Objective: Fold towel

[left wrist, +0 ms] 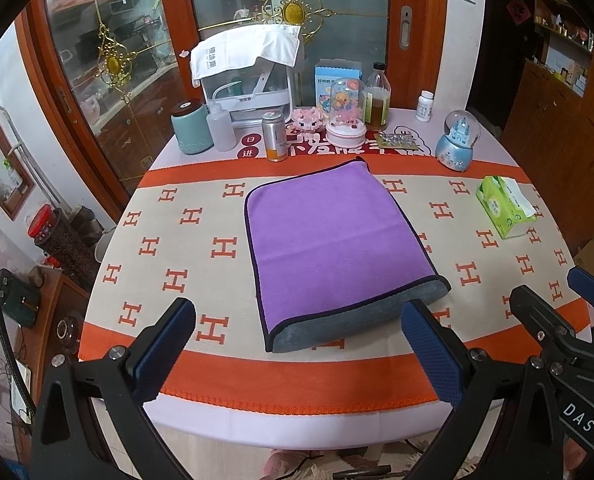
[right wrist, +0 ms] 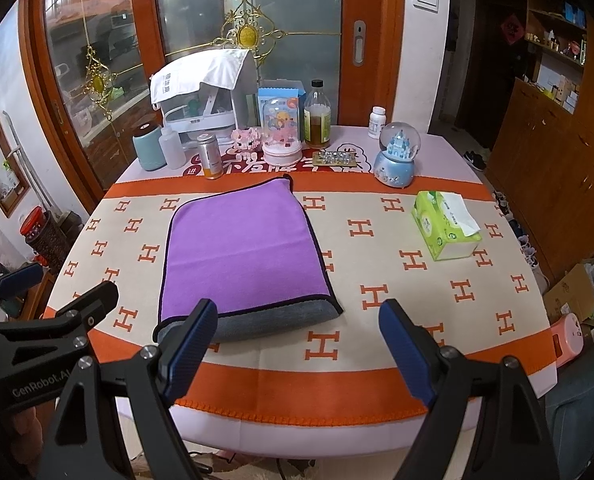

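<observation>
purple towel [left wrist: 329, 240] lies flat mid-counter, one layer already doubled over, its grey underside peeking out along the near edge. left hand-held gripper [left wrist: 297, 356] hangs spread wide and empty just short of that near edge; right hand-held gripper [right wrist: 297, 354] is equally wide and empty, off the towel's near right corner. the risk: pinch only the top layer and the fold peels apart, or snag the orange-patterned cloth [left wrist: 169, 240] under the towel and drag it all. beyond the towel's far edge the orange can [left wrist: 275, 136] and snow globe [left wrist: 457, 144] crowd close. tissue pack [right wrist: 445, 224] sits well right of the towel. open room left and near.
</observation>
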`<state>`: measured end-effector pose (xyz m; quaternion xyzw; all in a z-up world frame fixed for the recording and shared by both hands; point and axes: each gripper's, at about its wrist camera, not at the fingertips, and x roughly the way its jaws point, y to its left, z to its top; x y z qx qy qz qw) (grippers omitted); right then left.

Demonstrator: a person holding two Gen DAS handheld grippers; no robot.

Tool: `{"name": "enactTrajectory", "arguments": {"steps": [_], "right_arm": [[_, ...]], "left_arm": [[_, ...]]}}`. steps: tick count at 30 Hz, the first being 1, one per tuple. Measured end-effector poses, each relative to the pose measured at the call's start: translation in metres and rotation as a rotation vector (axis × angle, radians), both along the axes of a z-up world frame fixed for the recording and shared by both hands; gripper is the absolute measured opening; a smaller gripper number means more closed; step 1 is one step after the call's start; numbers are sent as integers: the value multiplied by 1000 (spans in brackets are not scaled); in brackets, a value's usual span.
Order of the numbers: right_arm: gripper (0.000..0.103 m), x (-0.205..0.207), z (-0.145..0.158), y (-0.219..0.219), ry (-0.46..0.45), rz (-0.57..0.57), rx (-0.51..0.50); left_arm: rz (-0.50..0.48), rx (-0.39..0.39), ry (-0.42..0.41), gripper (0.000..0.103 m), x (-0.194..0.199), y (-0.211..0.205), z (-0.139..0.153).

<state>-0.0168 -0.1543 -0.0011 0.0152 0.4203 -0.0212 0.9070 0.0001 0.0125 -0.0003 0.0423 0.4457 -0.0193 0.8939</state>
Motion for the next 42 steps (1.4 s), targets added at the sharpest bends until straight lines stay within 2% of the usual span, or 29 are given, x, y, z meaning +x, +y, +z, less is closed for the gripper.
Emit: {"name": "enactTrajectory", "arguments": {"steps": [42], "right_arm": [[84, -1, 2, 0, -1, 1, 3]], "left_arm": [[3, 2, -1, 102, -1, 0, 3]]}}
